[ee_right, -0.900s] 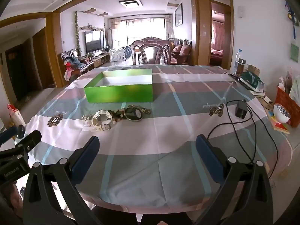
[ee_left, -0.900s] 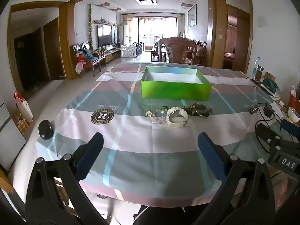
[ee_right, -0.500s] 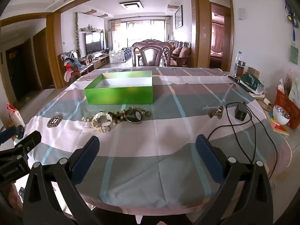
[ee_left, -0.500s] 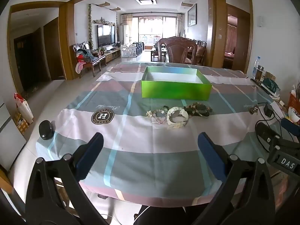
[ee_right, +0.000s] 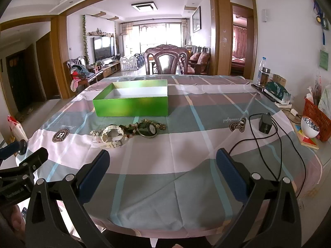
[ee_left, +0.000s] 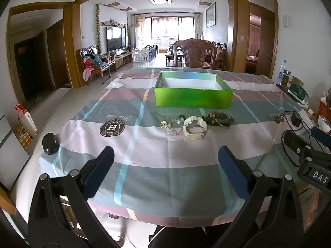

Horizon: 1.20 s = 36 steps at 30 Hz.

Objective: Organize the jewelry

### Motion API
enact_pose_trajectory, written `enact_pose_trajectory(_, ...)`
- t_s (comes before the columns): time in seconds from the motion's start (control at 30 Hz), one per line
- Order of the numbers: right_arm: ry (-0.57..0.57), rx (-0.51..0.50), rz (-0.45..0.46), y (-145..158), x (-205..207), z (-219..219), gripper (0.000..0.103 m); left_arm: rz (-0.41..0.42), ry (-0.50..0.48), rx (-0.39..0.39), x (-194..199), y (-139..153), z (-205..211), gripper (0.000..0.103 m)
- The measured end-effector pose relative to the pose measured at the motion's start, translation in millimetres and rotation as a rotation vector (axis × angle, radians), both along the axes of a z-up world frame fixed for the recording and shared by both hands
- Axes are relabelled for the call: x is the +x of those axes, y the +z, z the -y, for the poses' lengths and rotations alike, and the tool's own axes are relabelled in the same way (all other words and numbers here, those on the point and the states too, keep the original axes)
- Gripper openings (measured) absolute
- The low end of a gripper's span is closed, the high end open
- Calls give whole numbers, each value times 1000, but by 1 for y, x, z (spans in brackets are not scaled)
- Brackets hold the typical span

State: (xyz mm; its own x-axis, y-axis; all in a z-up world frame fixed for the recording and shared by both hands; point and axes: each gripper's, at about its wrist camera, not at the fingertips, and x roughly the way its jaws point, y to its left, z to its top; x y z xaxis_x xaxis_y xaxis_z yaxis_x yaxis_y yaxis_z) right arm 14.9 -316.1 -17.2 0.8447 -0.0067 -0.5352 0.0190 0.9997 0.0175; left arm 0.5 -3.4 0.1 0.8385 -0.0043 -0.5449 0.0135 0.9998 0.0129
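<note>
Nearest the lenses, the left gripper (ee_left: 165, 167) and the right gripper (ee_right: 162, 166), both black-framed with blue-padded fingers, hang over the near edge of the table with their jaws spread wide and nothing between them. Beneath them lies a checked tablecloth of pink, grey and teal (ee_left: 144, 144). Farther in sits the small heap of jewelry: a white plastic wristwatch (ee_left: 194, 126) lying just beside a pale beaded bracelet (ee_left: 171, 124) on its left, and a dark round-faced watch with a brown beaded band (ee_right: 148, 129) on its right, the pieces touching or overlapping. Just behind the heap, apart from it, stands an open shiny green rectangular box with a white inside (ee_right: 132, 103); it looks bare within. The left view alone shows a black rounded object (ee_left: 50, 143) at the table's left edge. The right view alone shows clearly a black power adapter with its looping cable (ee_right: 265, 125), a white bowl (ee_right: 309, 127) and a red mesh basket (ee_right: 316, 117) along the right side. A dark carved wooden chair (ee_right: 167, 61) stands beyond the far edge.
</note>
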Motion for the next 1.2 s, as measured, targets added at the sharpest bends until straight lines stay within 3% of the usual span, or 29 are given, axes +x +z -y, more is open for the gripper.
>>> enact_pose_trajectory(1.2, -5, 13, 5, -7, -5, 3, 100, -10, -5, 6, -1, -6, 5, 99)
